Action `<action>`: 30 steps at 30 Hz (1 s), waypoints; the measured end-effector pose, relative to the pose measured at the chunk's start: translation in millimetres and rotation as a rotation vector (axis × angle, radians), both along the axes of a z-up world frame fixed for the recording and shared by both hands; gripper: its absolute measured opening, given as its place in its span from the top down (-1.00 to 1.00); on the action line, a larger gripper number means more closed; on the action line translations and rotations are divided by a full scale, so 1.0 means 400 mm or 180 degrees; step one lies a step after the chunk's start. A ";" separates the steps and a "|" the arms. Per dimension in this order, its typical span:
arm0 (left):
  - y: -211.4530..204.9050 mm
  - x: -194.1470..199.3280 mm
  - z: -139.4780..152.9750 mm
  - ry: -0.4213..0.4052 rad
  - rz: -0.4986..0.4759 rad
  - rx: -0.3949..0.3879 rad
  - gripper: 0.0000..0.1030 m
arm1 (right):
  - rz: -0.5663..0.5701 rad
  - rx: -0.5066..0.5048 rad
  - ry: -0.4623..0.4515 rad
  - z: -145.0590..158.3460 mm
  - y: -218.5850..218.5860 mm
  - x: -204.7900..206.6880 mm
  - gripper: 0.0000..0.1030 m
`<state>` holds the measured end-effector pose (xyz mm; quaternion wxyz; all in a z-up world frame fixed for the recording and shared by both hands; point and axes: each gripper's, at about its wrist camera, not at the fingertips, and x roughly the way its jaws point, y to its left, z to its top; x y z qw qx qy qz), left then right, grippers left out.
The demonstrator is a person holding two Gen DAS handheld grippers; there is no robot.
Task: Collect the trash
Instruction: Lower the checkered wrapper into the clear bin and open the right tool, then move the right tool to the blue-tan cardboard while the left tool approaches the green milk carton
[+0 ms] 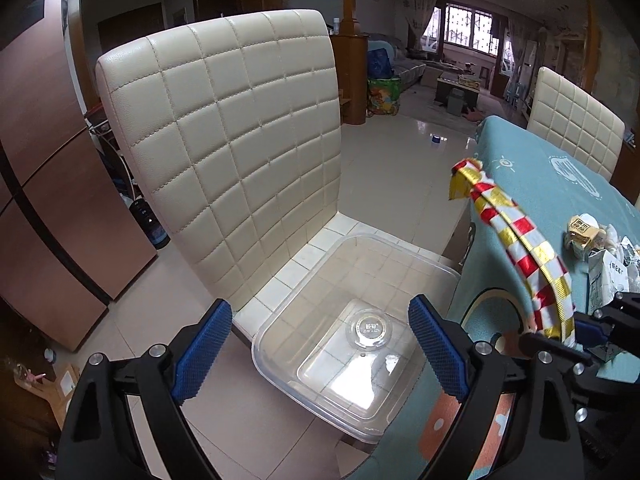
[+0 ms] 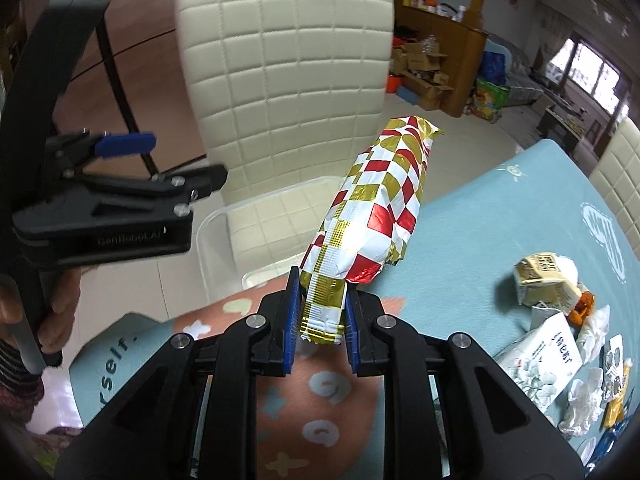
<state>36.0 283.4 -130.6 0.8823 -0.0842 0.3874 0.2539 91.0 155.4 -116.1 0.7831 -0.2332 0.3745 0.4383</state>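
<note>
Dining room, teal tablecloth (image 2: 500,208) | my right gripper (image 2: 322,320) clamped on checkered snack wrapper (image 2: 376,200) above table's left edge | left gripper (image 1: 320,344) fingers apart, empty, over clear bin (image 1: 400,268) on cream chair (image 1: 224,128) | next, I judge: carry wrapper over bin, release.

A cream quilted chair (image 1: 224,152) stands on glossy pale floor tiles (image 1: 400,168), with a barred window (image 1: 470,26) bright beyond.
</note>
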 end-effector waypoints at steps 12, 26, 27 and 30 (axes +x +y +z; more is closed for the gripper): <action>-0.004 -0.050 0.028 -0.0042 0.0083 0.0071 -0.70 | -0.0105 0.0097 -0.0314 0.019 -0.015 -0.014 -0.43; -0.140 -0.023 0.060 -0.0099 -0.0381 0.0025 -0.70 | -0.0746 0.0205 -0.0354 0.065 -0.204 0.007 -0.43; -0.167 -0.014 0.062 -0.0101 -0.0466 0.0018 -0.70 | -0.0824 0.0215 -0.0343 0.066 -0.229 0.012 -0.43; -0.246 0.010 0.059 -0.0078 -0.0724 0.0026 -0.70 | -0.1169 0.0257 -0.0227 0.062 -0.344 0.033 -0.43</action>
